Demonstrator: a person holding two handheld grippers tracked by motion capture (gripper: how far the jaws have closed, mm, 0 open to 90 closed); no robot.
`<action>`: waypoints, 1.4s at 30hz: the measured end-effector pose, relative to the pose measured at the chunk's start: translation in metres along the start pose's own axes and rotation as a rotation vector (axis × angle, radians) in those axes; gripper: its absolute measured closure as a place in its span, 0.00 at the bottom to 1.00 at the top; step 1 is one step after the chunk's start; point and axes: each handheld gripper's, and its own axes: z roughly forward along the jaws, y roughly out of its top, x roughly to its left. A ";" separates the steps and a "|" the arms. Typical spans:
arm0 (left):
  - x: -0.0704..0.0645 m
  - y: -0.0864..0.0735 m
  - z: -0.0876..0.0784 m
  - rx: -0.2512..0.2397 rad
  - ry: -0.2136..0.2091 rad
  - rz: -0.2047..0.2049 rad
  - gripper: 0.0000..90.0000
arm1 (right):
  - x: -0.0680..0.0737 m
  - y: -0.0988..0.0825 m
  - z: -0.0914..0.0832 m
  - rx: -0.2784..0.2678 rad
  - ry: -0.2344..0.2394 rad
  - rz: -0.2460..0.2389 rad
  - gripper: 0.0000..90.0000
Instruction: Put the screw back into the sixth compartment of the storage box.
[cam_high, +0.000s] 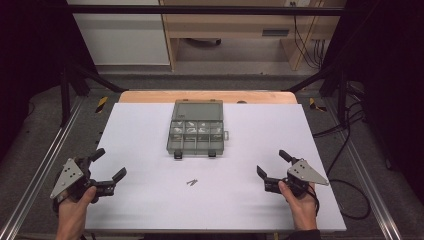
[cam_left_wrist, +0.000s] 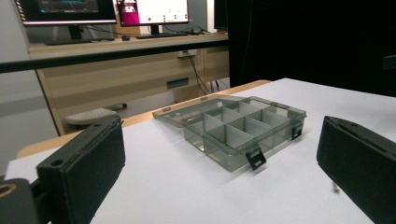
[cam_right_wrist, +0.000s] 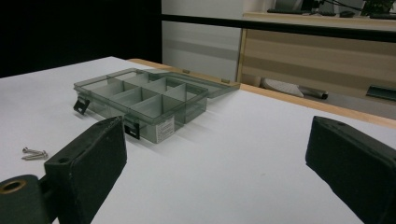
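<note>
both grippers apart, nothing held, screws waiting
right gripper should come low over the screws at lower centre, pinch one, carry to the open box; left gripper apart too.

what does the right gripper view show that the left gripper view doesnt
The right gripper view shows the two screws lying on the white sheet, and a label on the compartment box's near wall. The left gripper view shows monitors on a desk behind the table. Both share the open compartment box with its lid laid back, its black latches, the white table, and a pair of wide-open black jaws with nothing between them.
</note>
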 end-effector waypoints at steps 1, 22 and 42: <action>-0.002 0.000 0.001 0.000 -0.005 0.002 0.01 | -0.001 -0.001 0.000 0.004 -0.008 -0.003 0.07; -0.048 0.009 0.055 0.202 -0.190 0.067 0.02 | 0.004 -0.003 0.000 0.012 -0.002 -0.012 0.10; -0.102 -0.001 0.134 0.543 -0.377 0.101 0.04 | 0.008 -0.005 0.003 0.028 0.019 -0.035 0.10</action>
